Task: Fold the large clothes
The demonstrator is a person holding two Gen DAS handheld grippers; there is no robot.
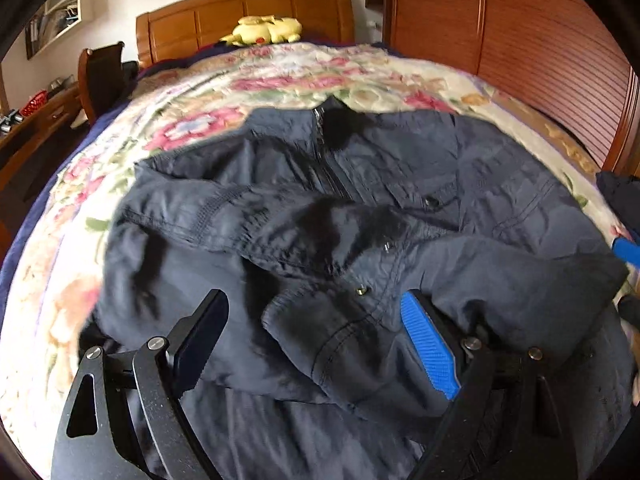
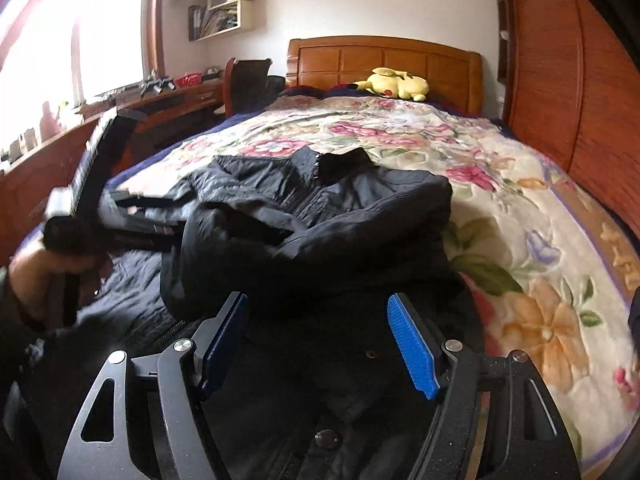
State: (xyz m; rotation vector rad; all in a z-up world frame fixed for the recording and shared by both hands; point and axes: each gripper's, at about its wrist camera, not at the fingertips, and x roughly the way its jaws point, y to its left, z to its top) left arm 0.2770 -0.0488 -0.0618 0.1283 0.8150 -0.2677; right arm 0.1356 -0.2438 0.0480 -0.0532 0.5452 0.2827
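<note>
A dark jacket lies rumpled on the floral bedspread, toward the foot edge of the bed. Both the left tongs and right tongs hover spread above it, pinching nothing.

We see the jacket as thin, dark, matt woven cloth, crinkled all over, with stitched seams, a metal zip and small shiny metal snaps. Under it the bedspread looks soft, quilted and matt, printed with flowers. The left gripper and the right gripper have matt black, slightly dusty arms, bright metal rivets and ribbed blue pads. The headboard and wardrobe are glossy varnished wood; the toy is yellow plush.
</note>
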